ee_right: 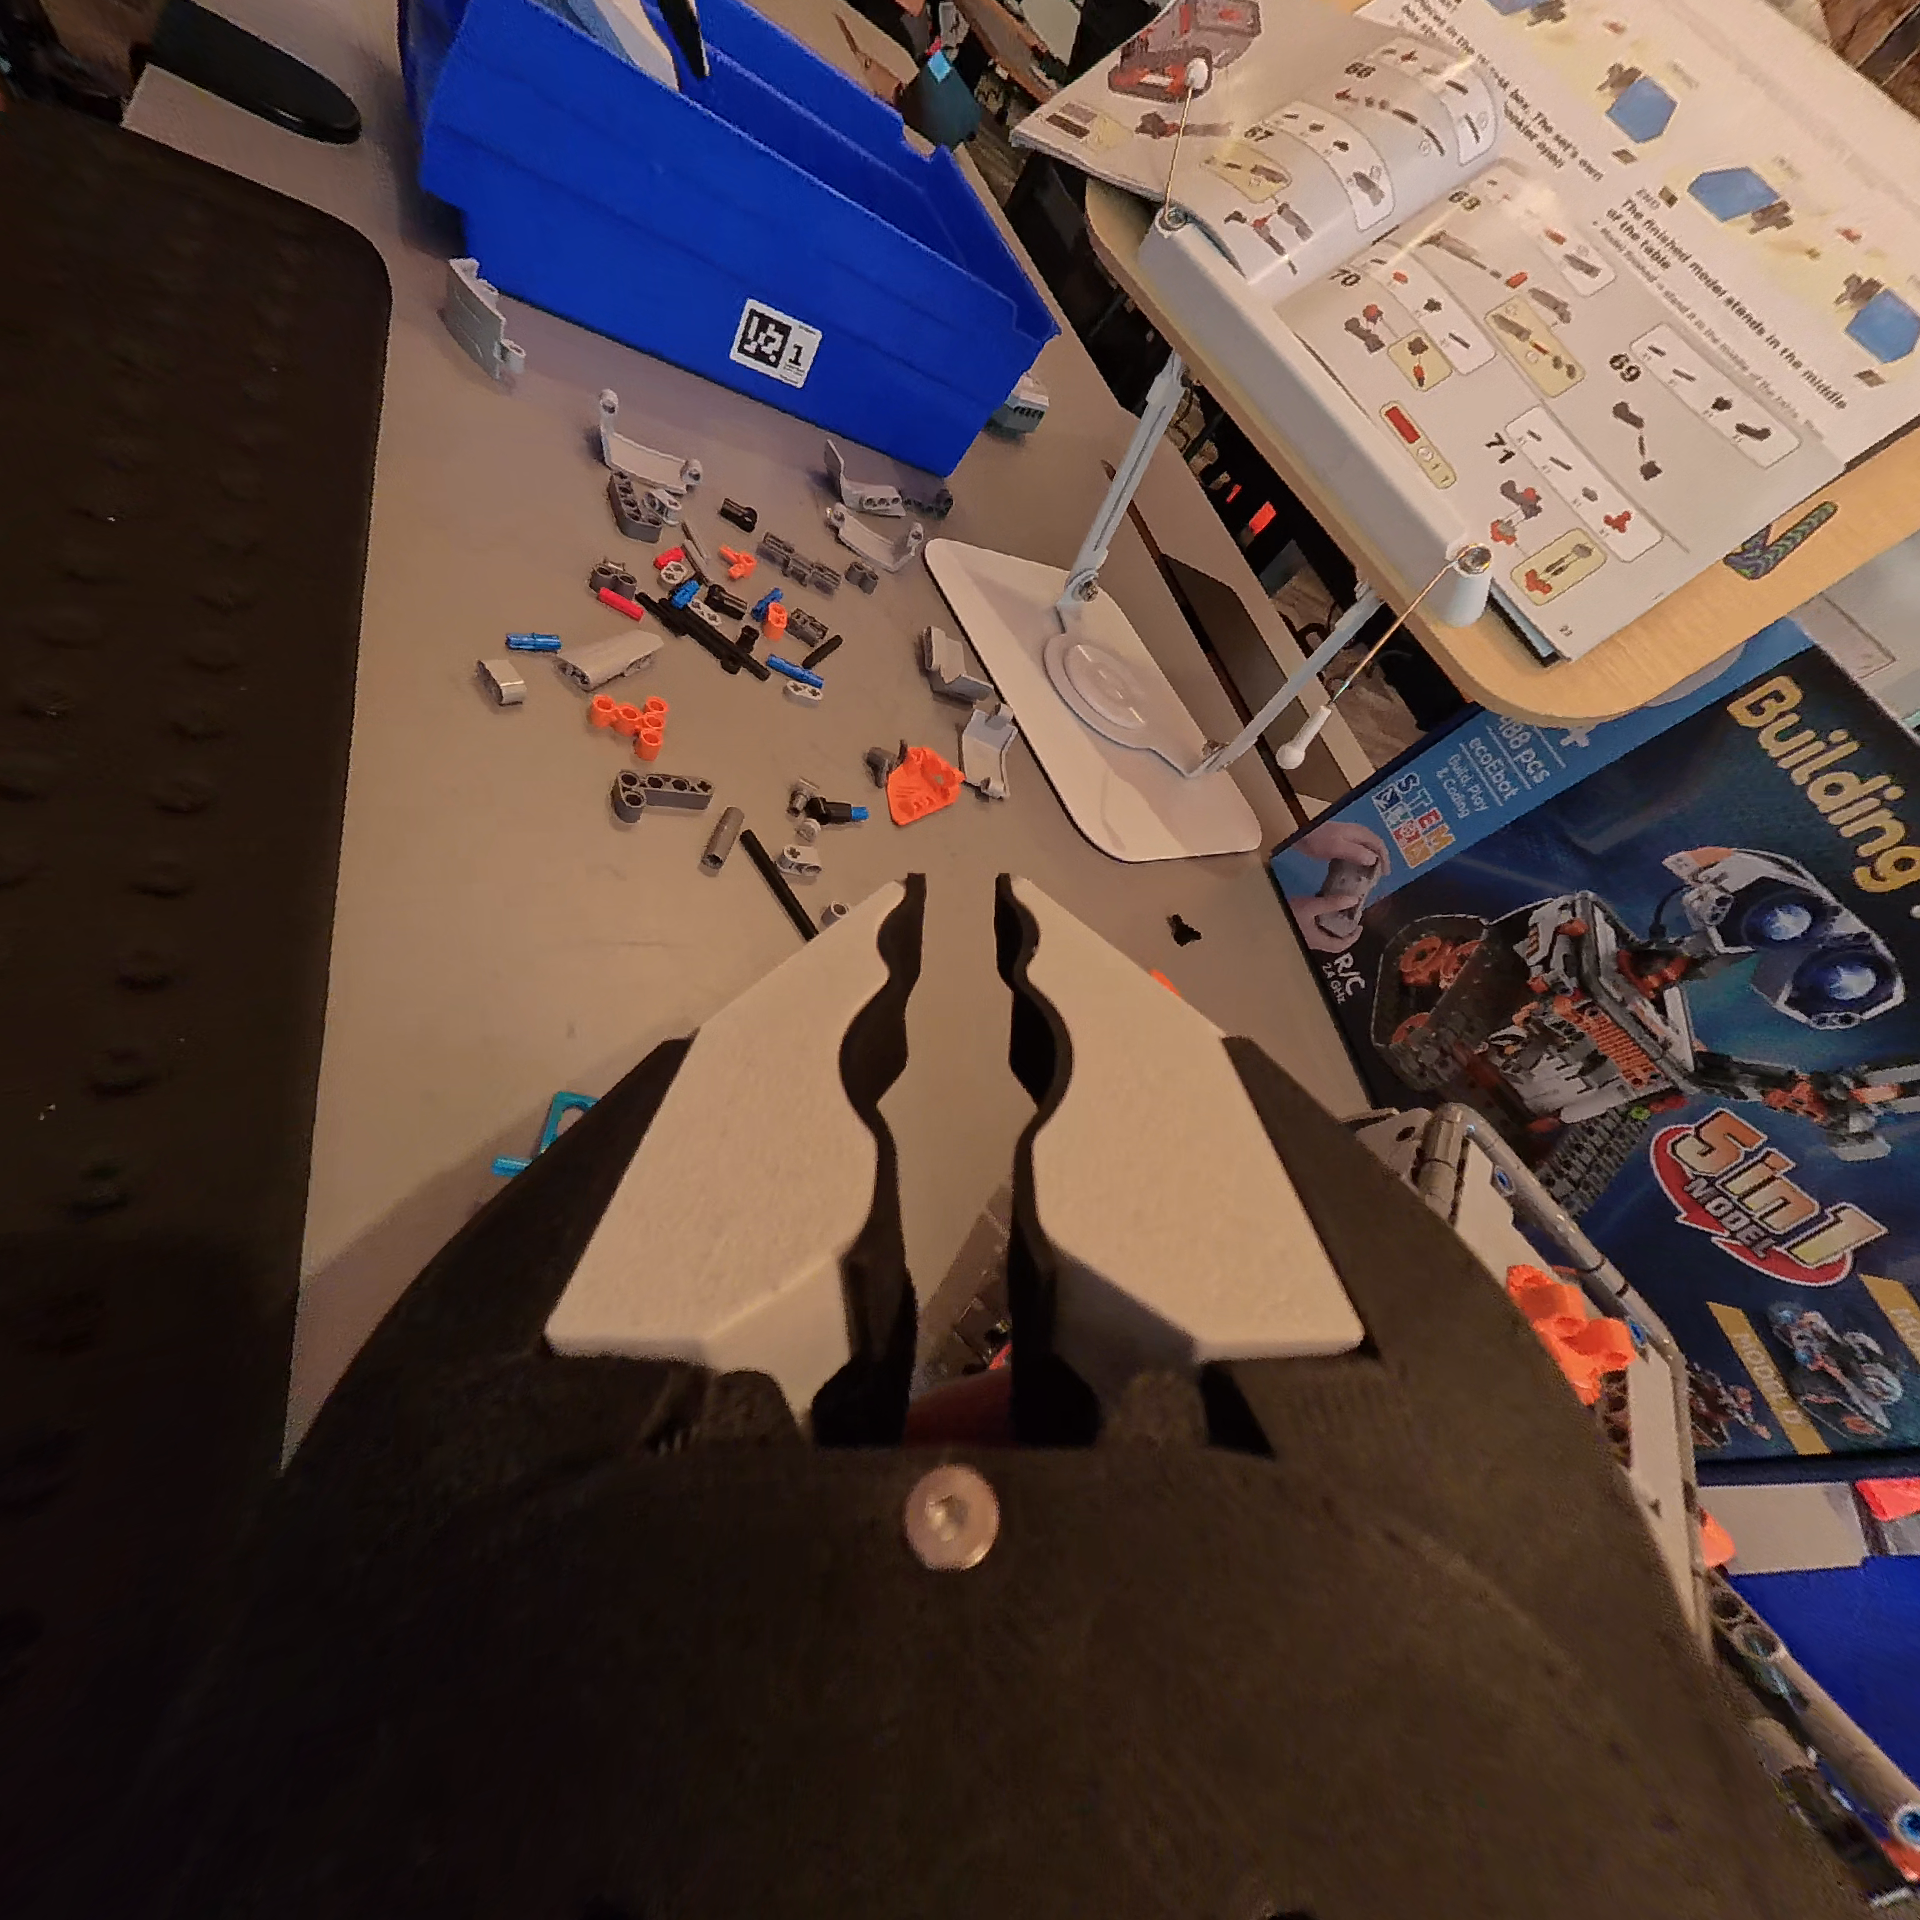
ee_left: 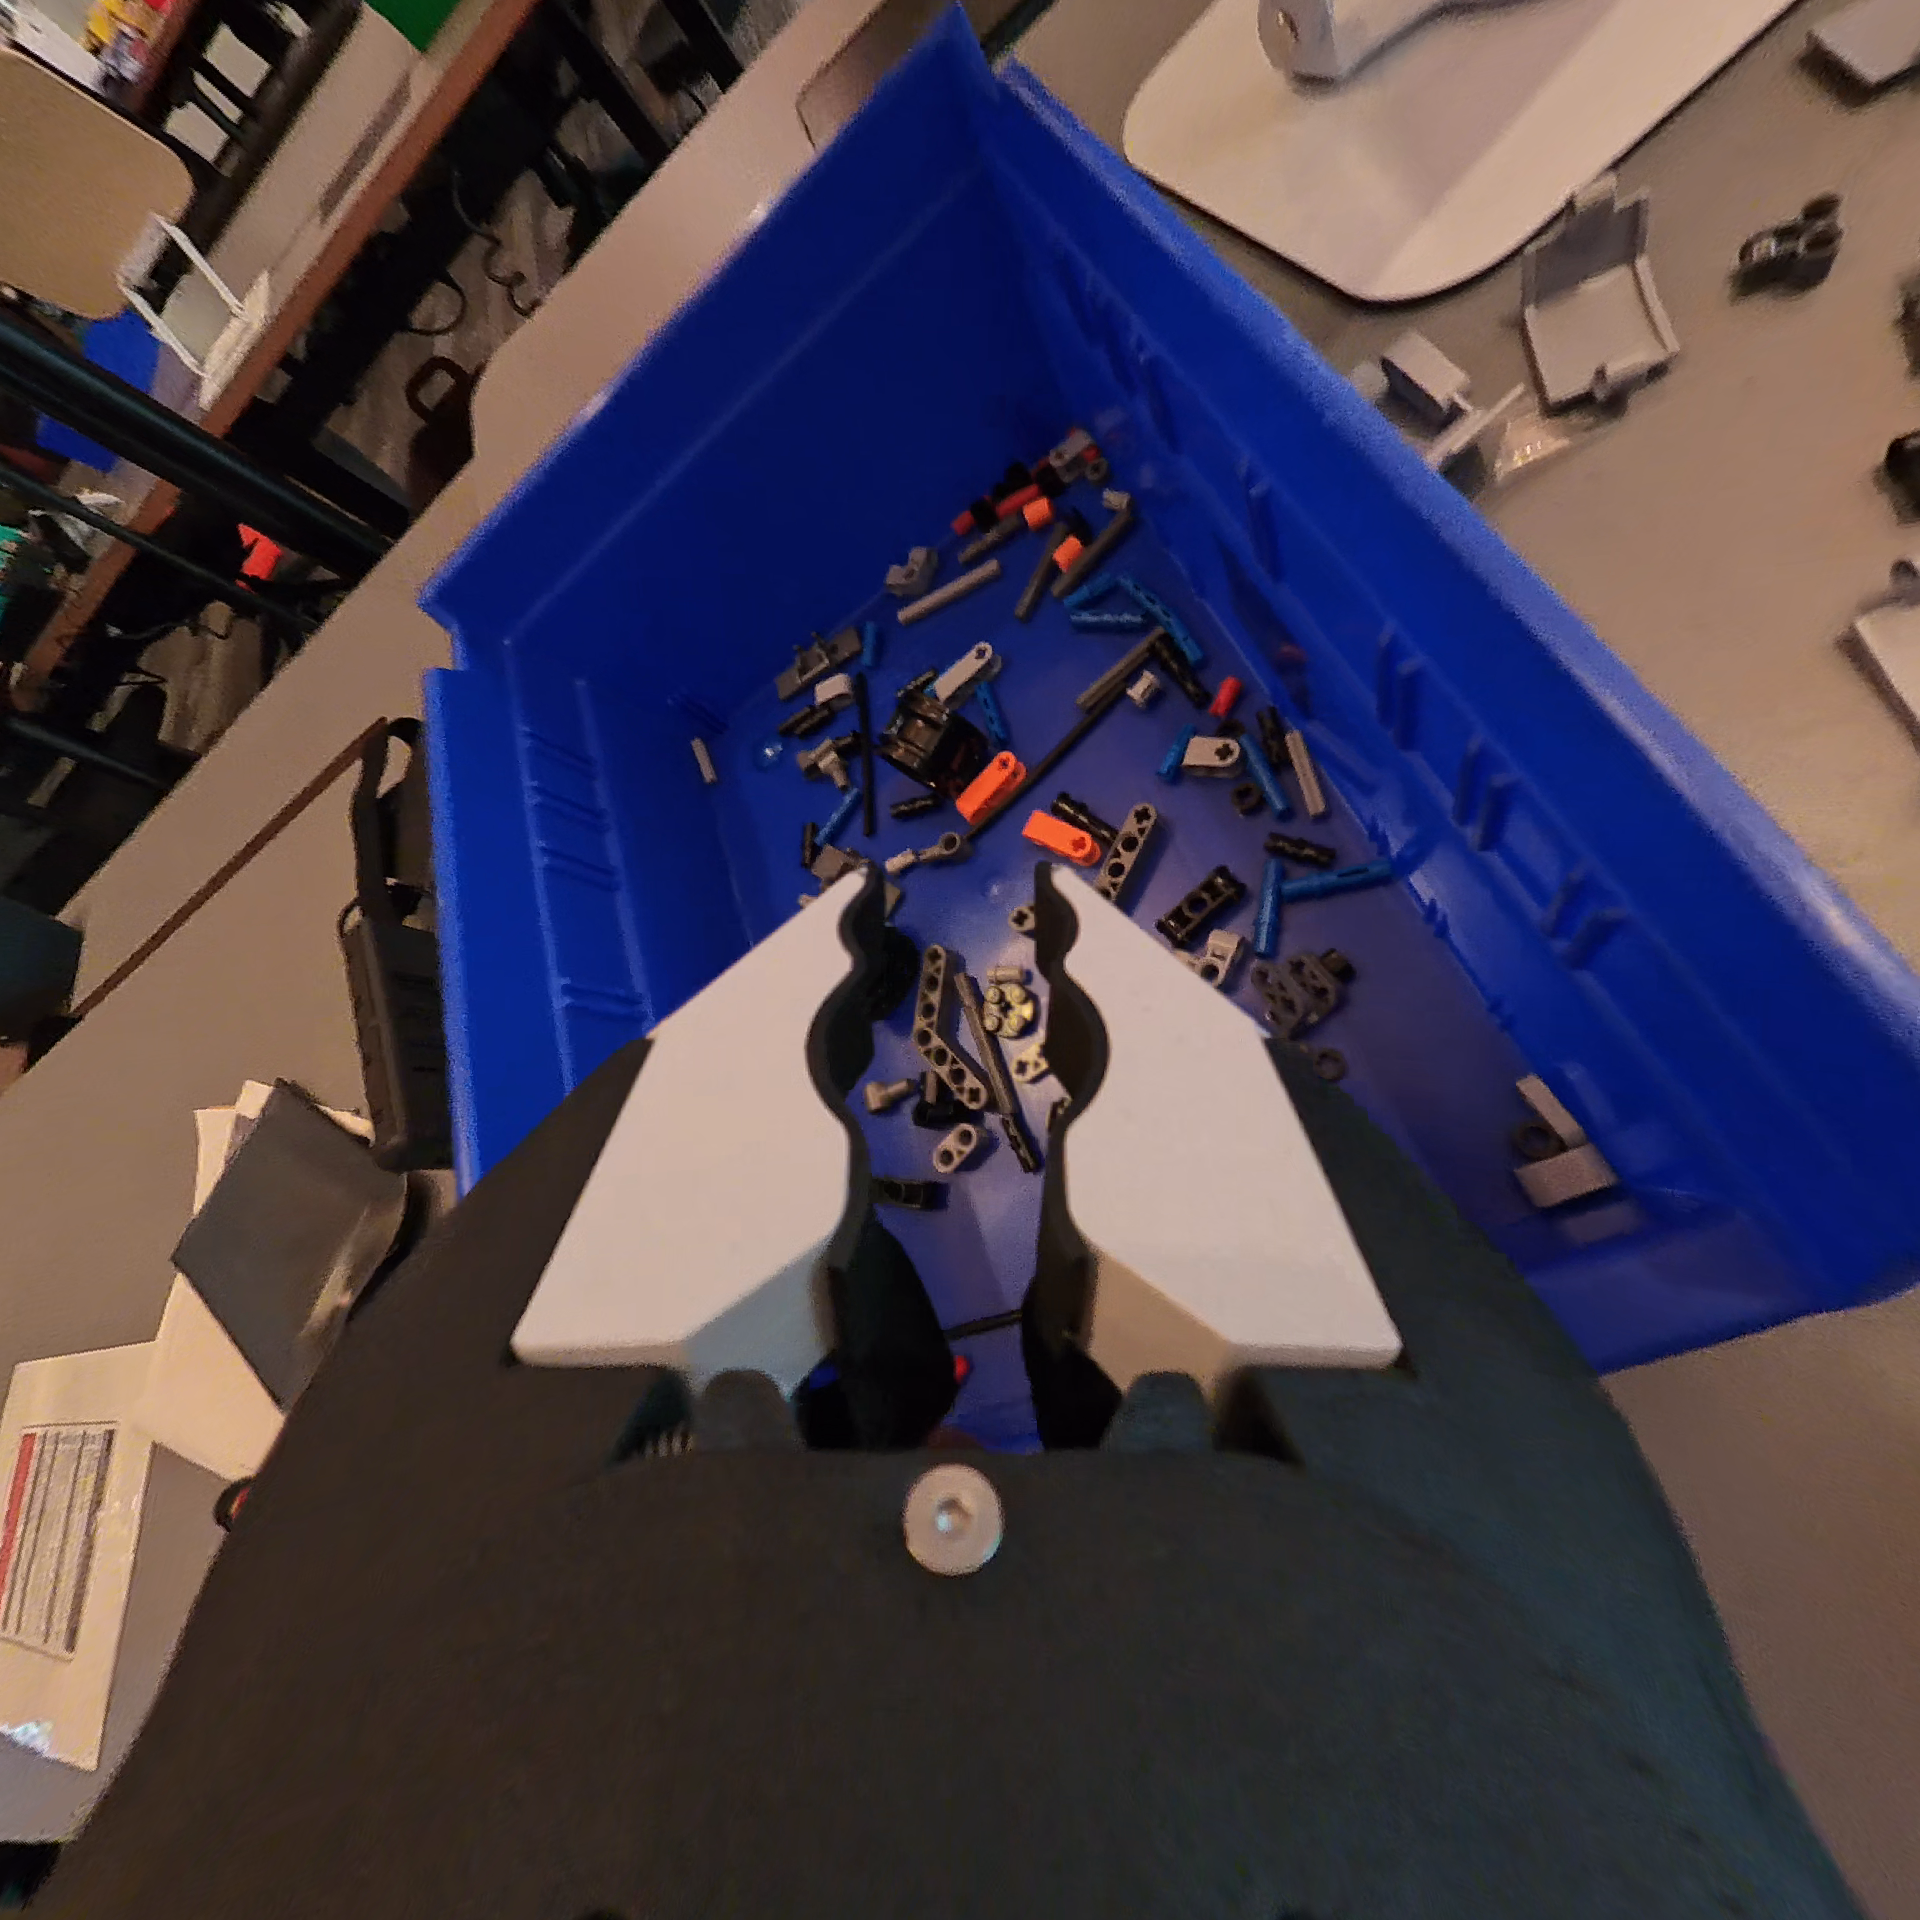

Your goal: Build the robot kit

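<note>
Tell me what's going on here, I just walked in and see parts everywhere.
A person holds two grippers over a grey table. The left gripper, open and empty, hangs over a blue bin of small building pieces. The right gripper, also open and empty, hovers above loose pieces scattered on the table, near an instruction booklet on a stand.

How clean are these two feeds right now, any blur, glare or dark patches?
Left wrist view: edges smeared, fisheye bending the blue bin, but the small parts on its floor read sharp. Right wrist view: warm dim light, glare on the open booklet, the black mat almost featureless, loose parts on the table clear.
</note>
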`<state>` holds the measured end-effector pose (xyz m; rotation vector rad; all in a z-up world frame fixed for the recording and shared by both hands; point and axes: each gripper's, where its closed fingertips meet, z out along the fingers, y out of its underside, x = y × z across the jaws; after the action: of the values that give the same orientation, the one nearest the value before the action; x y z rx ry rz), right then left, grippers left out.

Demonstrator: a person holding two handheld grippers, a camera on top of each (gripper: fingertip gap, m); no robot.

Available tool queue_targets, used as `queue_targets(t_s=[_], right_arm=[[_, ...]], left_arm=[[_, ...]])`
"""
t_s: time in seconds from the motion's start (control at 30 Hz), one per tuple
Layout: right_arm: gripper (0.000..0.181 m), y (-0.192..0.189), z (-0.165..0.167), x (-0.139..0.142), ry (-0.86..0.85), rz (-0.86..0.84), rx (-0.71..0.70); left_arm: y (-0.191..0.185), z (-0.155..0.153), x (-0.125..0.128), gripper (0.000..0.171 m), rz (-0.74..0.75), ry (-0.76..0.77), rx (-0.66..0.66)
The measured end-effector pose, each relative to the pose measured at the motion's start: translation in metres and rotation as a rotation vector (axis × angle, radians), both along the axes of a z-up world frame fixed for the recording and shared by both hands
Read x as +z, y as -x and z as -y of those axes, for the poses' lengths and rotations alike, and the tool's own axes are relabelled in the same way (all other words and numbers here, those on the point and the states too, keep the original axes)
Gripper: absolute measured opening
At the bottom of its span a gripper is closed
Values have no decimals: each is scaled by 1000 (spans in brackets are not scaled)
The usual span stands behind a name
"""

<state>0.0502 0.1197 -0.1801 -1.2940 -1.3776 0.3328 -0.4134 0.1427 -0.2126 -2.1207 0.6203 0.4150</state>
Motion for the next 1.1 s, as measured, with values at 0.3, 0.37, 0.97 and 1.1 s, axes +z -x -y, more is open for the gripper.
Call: queue_targets(t_s=[0.3, 0.37, 0.97, 1.1], right_arm=[[11, 10, 9, -1, -27, 24, 29], [11, 9, 9, 0, -35, 27, 25], [21, 10, 19, 3, -72, 43, 16], [22, 10, 17, 2, -59, 37, 9]], left_arm=[[-26, 0, 51, 0, -46, -180, -41], [-37, 0, 56, 0, -52, -189, -65], [-121, -5, 66, 18, -9, -201, -209], [-150, -3, 66, 18, -9, -196, -271]])
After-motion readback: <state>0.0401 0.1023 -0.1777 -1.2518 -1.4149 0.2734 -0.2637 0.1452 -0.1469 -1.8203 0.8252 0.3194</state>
